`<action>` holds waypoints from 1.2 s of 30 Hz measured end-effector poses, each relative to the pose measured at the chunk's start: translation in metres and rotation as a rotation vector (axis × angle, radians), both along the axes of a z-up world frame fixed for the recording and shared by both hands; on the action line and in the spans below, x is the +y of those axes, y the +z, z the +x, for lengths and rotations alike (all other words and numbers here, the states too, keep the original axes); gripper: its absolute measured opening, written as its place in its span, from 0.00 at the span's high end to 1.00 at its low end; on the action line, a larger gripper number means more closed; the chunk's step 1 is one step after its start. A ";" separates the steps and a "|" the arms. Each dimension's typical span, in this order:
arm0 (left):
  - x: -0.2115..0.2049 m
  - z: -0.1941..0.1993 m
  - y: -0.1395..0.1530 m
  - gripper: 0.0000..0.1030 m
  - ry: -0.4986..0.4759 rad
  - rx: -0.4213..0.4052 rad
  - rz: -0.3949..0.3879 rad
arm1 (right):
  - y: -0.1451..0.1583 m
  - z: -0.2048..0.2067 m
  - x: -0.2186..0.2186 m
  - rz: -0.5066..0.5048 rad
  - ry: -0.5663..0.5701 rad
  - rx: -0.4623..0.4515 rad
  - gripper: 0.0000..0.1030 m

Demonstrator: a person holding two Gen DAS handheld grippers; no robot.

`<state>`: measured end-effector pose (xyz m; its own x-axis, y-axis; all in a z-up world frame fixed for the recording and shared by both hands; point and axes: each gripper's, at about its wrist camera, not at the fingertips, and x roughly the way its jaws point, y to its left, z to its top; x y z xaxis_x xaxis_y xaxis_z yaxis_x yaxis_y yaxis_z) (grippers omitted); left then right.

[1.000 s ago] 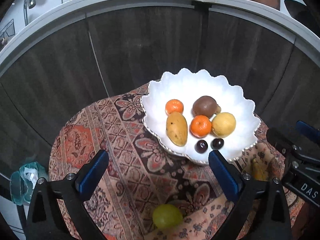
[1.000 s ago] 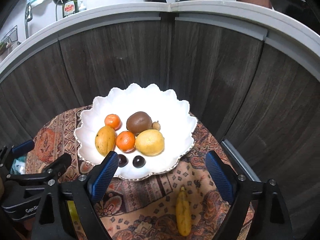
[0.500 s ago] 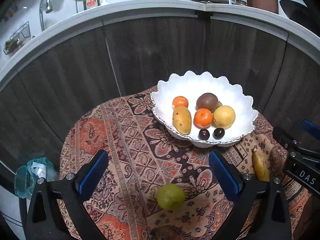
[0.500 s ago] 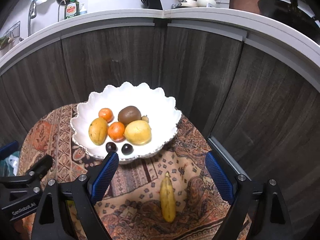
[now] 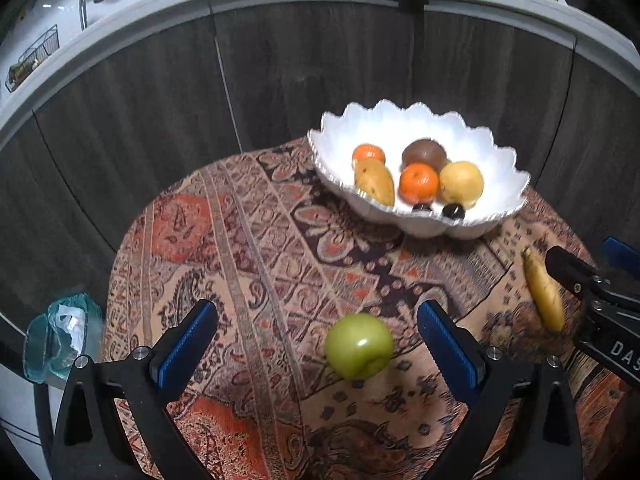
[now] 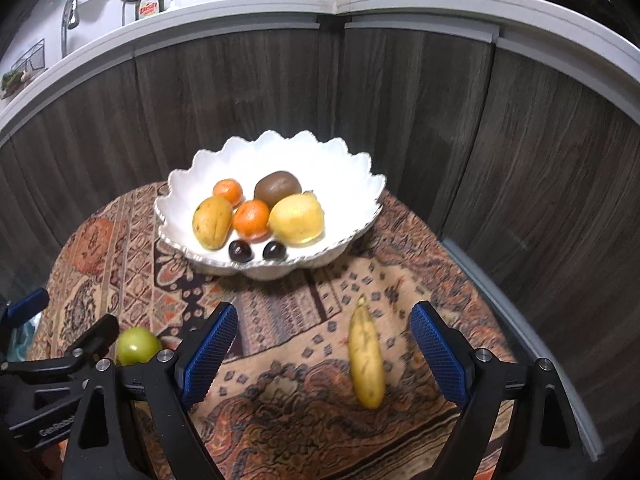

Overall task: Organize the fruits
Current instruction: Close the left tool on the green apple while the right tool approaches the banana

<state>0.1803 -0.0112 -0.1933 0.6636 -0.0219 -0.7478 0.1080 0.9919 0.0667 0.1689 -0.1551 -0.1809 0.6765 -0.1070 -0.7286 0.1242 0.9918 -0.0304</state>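
Note:
A white scalloped bowl holds several fruits at the back of a round table with a patterned cloth. A green apple lies on the cloth between the open fingers of my left gripper; it also shows in the right wrist view. A yellow banana lies on the cloth between the open fingers of my right gripper; it also shows in the left wrist view. Both grippers are empty.
Dark wood cabinet fronts curve behind the table under a white counter. A clear plastic bin stands on the floor at the left. The table edge drops off at the right.
Both grippers have pulled back from the bowl and lowered. The apple and the banana now lie farther up between their fingers. The bowl looks smaller and farther off.

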 end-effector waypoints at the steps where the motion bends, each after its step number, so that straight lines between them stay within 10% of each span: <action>1: 0.000 0.000 -0.005 0.02 0.000 0.009 0.003 | -0.002 0.000 0.002 -0.002 0.003 0.004 0.14; 15: -0.010 0.013 -0.046 0.06 -0.011 0.077 0.008 | -0.030 0.005 -0.001 0.011 -0.011 0.059 0.14; 29: -0.029 0.020 -0.066 0.53 -0.063 0.140 0.035 | -0.044 0.009 -0.012 0.030 -0.043 0.096 0.13; 36: -0.034 0.014 -0.061 0.53 -0.068 0.151 0.034 | -0.043 0.008 -0.026 0.039 -0.063 0.100 0.14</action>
<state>0.1940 -0.0450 -0.2545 0.5413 -0.0357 -0.8401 0.1857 0.9795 0.0780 0.1773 -0.1812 -0.2242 0.5933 -0.1175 -0.7963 0.1849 0.9827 -0.0073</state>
